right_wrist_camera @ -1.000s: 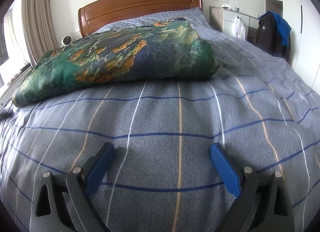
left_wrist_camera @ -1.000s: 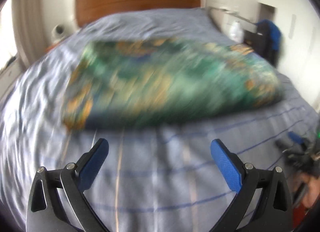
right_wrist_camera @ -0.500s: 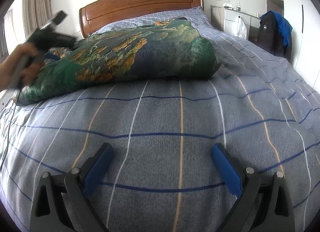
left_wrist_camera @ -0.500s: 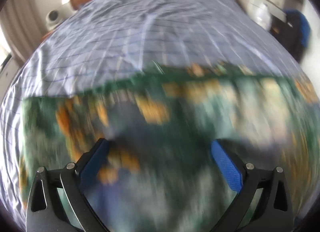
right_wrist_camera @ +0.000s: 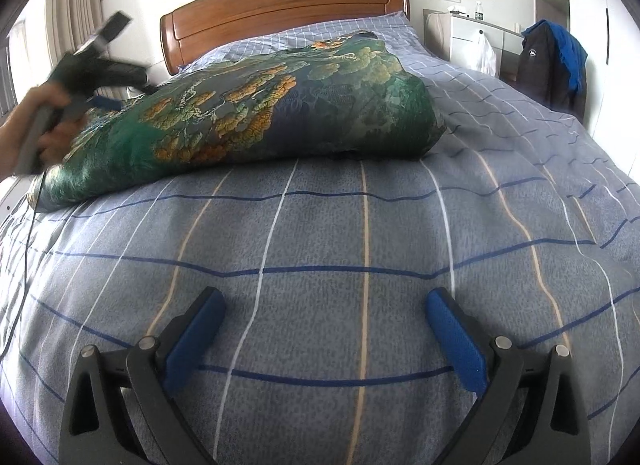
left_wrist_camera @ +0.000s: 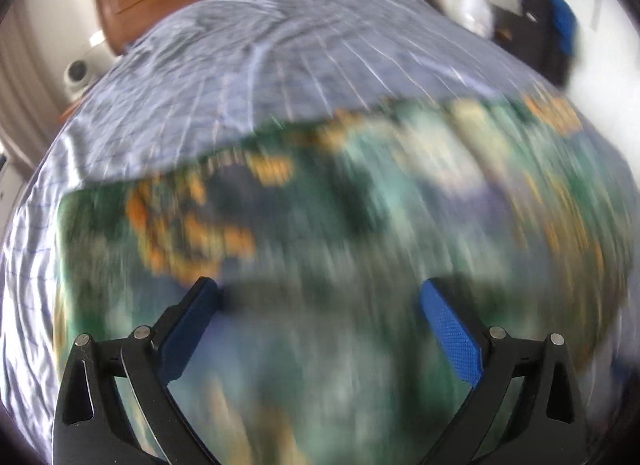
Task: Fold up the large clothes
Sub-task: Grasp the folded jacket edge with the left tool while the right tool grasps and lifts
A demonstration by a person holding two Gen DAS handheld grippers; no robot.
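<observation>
A green, orange-patterned garment (right_wrist_camera: 248,125) lies folded and puffy on the bed (right_wrist_camera: 360,265); both hand-held grippers gape empty.

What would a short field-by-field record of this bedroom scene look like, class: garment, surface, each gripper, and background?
garment: green satin garment with orange and blue landscape print, folded in a bulky bundle, lying on the bed
surface: blue-grey checked bedspread
left gripper: fingers open, above the garment, view blurred
right gripper: fingers open, over bare bedspread, short of the garment
background: brown wooden headboard; dark jacket with blue lining
</observation>
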